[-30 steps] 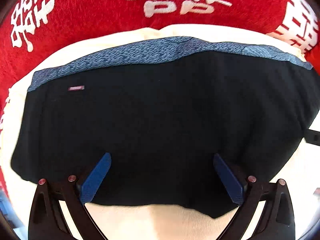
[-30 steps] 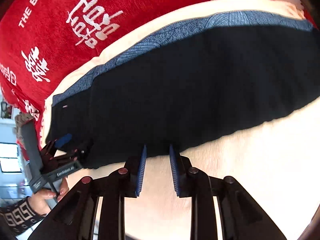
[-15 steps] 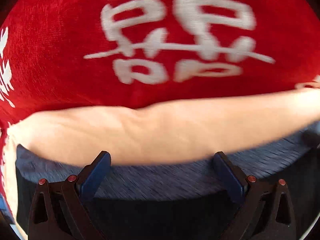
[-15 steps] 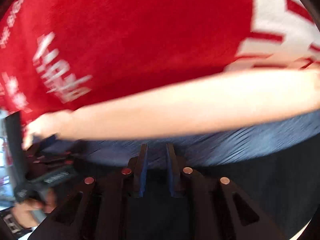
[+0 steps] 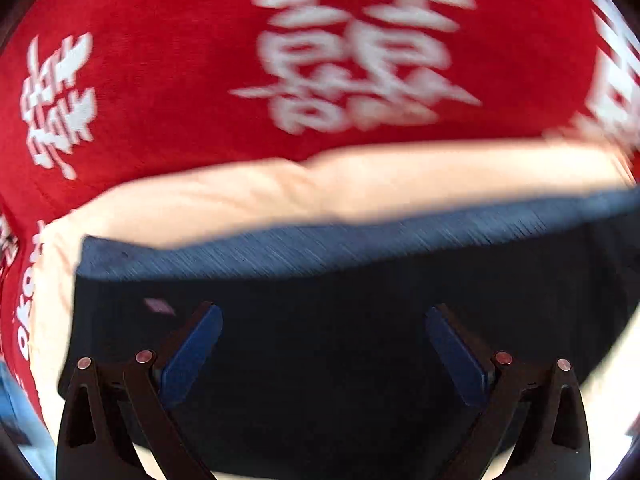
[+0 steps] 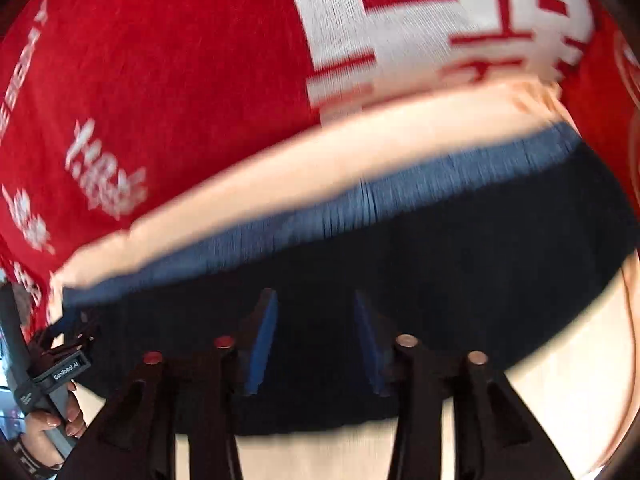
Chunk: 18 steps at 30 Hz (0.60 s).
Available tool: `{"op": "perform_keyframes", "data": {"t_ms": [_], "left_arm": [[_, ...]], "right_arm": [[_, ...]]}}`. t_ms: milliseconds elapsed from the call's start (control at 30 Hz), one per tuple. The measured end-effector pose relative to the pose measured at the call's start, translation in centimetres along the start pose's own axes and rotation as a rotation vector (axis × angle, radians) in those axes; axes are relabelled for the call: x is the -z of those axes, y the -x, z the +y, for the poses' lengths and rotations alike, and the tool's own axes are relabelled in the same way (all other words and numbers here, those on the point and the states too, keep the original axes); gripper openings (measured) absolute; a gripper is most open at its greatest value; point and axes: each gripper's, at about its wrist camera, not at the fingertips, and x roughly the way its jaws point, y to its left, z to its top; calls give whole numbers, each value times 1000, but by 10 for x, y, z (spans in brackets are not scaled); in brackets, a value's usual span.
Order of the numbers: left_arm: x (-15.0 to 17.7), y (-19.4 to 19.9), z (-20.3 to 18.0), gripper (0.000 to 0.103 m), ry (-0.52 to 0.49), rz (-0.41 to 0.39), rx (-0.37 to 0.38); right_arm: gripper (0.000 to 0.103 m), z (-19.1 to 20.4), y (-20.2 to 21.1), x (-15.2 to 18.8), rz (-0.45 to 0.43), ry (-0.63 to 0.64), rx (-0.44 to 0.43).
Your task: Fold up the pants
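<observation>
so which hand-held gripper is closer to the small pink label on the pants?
Left. The left hand-held gripper hangs open just beside the label; the right hand-held gripper, jaws opening, is further along the pants.

A red woven blanket with large white characters and lettering [image 5: 168, 92] covers the supporting surface and fills the upper part of both wrist views; what lies beneath it cannot be told. Directly on the blanket lies a cream-coloured soft cloth or pad [image 5: 280, 196], its far edge curving across the red. On that cream layer rest the folded dark navy pants with a lighter blue ribbed waistband [image 5: 340, 344], the waistband toward the blanket's characters. Cream fabric shows again along the near side of the pants [image 6: 540, 380]. Both views are motion-blurred.
</observation>
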Motion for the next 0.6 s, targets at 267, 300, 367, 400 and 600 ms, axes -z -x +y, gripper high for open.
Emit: {"op": "perform_keyframes", "data": {"t_ms": [267,300,367,400,600], "left_arm": [[27,-9,-52,103,-123,82,-69],[22,-10,-56,103,-136,111,-80],[9,-3,-66,103,-182,144,-102],[6,2,-71,103,-213,136,-111],[-9,36,-131,103,-349,70,-93]], "right_arm": [[54,-41,18,59,-35,-221,0],[54,-49,21,67,-34,-275,-29],[54,-58,23,89,-31,-356,-86],[54,-63,28,98,-35,-387,-99],[54,-67,39,129,-57,-495,-141]]}}
